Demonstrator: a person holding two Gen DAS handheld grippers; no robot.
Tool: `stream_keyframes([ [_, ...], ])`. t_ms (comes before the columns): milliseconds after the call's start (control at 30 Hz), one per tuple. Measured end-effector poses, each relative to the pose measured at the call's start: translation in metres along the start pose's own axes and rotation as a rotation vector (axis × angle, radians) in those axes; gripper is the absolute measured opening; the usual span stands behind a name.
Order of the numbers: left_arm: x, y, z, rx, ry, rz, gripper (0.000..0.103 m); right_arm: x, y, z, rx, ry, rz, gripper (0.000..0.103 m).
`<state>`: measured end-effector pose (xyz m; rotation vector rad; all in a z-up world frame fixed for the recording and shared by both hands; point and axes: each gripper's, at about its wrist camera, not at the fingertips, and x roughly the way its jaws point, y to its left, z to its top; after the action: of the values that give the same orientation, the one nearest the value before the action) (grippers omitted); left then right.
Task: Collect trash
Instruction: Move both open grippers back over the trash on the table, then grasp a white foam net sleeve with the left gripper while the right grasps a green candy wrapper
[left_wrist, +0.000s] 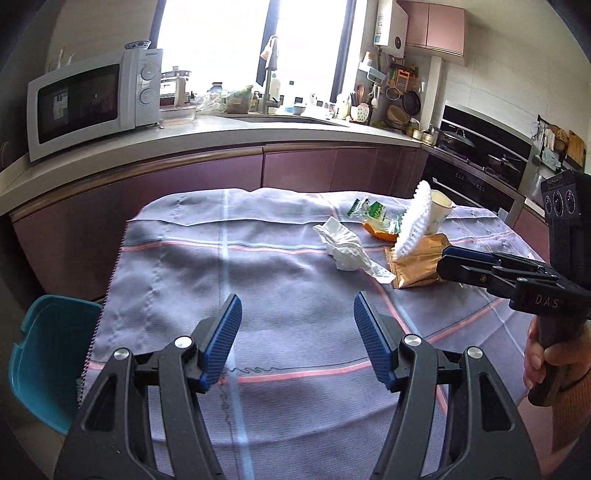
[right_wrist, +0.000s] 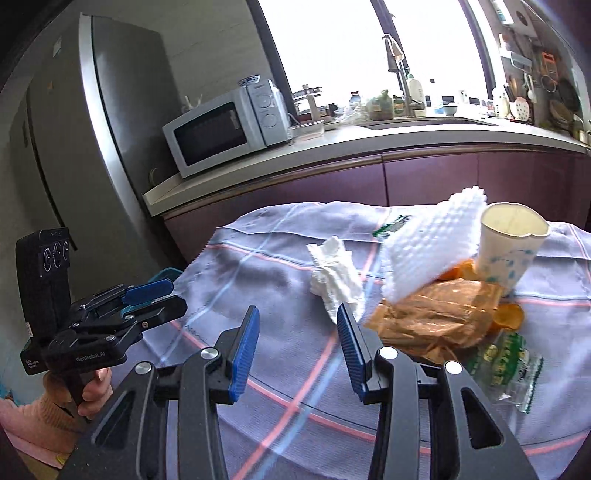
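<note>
Ribbed blue pads on both grippers stand spread with nothing between them: left gripper (left_wrist: 297, 317), right gripper (right_wrist: 297, 328). At twelve o'clock lies the woven plaid tablecloth (left_wrist: 192, 266). On it at one o'clock: a bumpy white foam sheet (right_wrist: 432, 243), a crinkled brown wrapper (right_wrist: 436, 317), a paper cup (right_wrist: 511, 251), a crumpled tissue (right_wrist: 334, 273).
</note>
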<state>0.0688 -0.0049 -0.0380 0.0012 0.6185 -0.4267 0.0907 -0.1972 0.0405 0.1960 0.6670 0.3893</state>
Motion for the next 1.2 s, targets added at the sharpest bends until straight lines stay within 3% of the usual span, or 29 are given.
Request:
stream_keyframes([
  [500,0.041,-0.061,0.023,0.095,0.023,-0.082,0.063,-0.036,-0.085,-0.014,0.146,-0.049,-0.191,0.042],
  [667,0.056,-0.077,0.029,0.117,0.032,-0.098,0.063,-0.047,-0.114,-0.028,0.225,-0.033,-0.241,0.048],
  [1200,0.102,-0.118,0.058,0.147,0.037,-0.166,0.060,-0.031,-0.145,-0.042,0.358,0.062,-0.147,0.049],
])
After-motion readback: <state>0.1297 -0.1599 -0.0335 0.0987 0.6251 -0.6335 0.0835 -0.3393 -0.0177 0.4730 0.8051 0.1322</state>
